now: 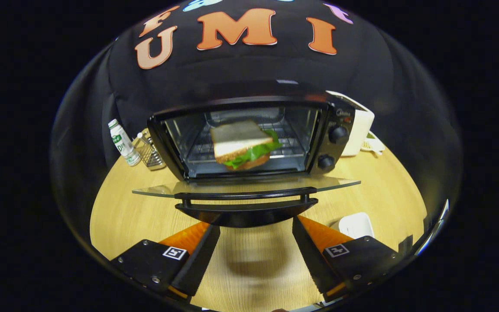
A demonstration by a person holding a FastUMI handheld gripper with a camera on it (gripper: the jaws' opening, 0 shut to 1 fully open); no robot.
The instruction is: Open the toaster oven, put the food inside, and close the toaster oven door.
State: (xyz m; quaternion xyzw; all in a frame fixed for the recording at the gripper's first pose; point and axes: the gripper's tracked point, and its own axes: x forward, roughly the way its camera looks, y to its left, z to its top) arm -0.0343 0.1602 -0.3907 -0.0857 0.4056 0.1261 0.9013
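**Sandwich in the open oven, claw empty**

Wooden tabletop (124,208) is carrying the toaster oven (249,134), which is sitting against the booth's black cloth wall. Oven door (245,187) is lying fully down, its handle (246,194) facing the gripper (256,232). Sandwich (245,145) is resting on the rack inside the oven (bread on top, lettuce poking out, slightly blurred). Gripper fingers are standing apart, holding nothing, just short of the door handle. Left of the oven: a small bottle (121,142) and a wire basket (149,151). Right of the oven: a white appliance (360,125). Near the right finger, in front of the oven: a white dish (355,225).
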